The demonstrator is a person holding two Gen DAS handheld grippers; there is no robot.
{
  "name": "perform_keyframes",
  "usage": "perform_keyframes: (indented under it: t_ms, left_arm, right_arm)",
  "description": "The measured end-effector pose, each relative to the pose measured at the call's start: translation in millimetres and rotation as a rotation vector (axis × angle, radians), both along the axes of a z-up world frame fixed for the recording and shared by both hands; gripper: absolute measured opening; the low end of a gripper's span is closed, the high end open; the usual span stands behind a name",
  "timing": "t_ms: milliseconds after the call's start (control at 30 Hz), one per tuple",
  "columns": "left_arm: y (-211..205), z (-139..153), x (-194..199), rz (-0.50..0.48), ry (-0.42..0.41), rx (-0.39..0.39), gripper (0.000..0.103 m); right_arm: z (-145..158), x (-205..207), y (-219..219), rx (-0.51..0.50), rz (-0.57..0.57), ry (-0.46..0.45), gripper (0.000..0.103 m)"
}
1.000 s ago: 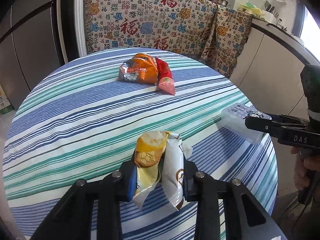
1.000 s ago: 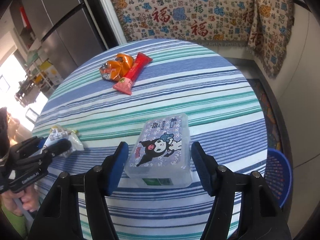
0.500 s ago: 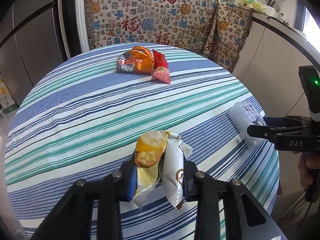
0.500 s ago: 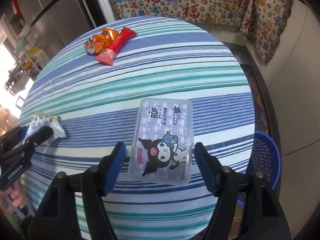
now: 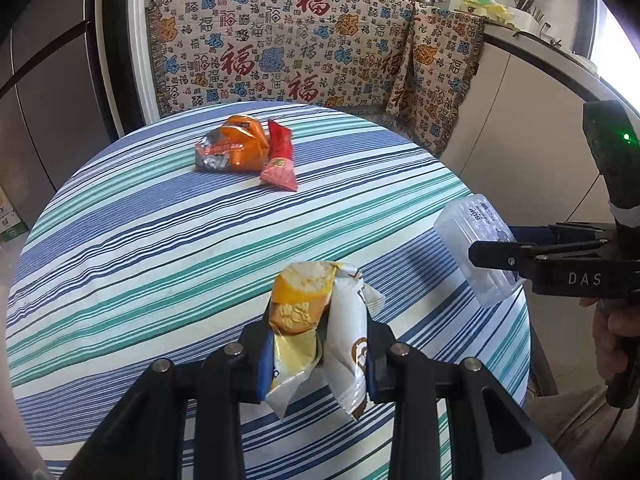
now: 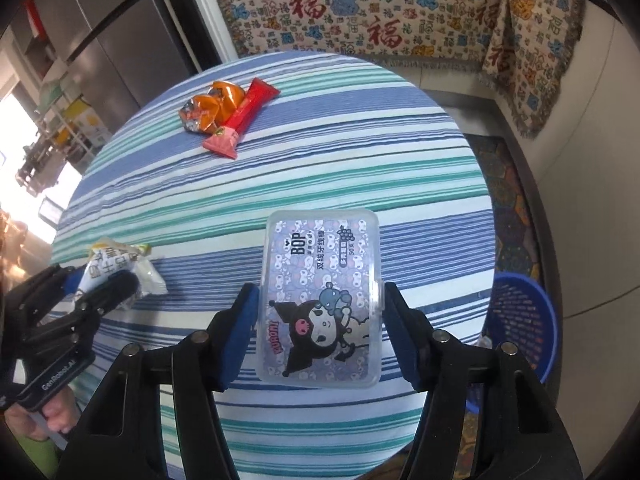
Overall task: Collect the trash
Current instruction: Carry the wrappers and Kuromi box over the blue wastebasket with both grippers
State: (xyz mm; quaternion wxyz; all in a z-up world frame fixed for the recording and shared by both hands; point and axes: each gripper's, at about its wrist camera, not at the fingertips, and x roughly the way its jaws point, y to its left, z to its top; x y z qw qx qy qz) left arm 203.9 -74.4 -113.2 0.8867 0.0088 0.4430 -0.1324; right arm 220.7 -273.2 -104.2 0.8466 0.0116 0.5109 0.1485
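Note:
My left gripper [image 5: 316, 354] is shut on a yellow and white snack wrapper [image 5: 316, 320] and holds it above the near part of the striped round table [image 5: 140, 240]. My right gripper [image 6: 320, 332] is shut on a clear plastic floss box [image 6: 320, 292] with a cartoon label, lifted above the table's right side; the box also shows in the left wrist view [image 5: 476, 252]. An orange wrapper [image 5: 232, 150] and a red wrapper [image 5: 280, 156] lie together at the far side of the table.
A blue plastic basket [image 6: 520, 320] stands on the floor to the right of the table. A patterned cloth [image 5: 304, 48] covers the bench behind the table. A steel fridge [image 6: 104, 28] stands at the back left.
My right gripper has closed on the floss box and lifted it off the table. My left gripper has kept hold of the snack wrapper and drawn back a little.

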Motion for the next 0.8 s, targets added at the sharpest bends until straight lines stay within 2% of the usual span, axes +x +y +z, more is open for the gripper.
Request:
perform_keyframes:
  t_ms: [367, 800]
  left_arm:
    - [-87, 23, 7, -0.117, -0.046, 0.01, 0.034]
    - [-179, 22, 9, -0.25, -0.031, -0.005, 0.034]
  right_arm:
    - [33, -17, -72, -0.005, -0.098, -0.07, 0.064]
    - [27, -32, -179, -0.009, -0.278, -0.072, 0.064]
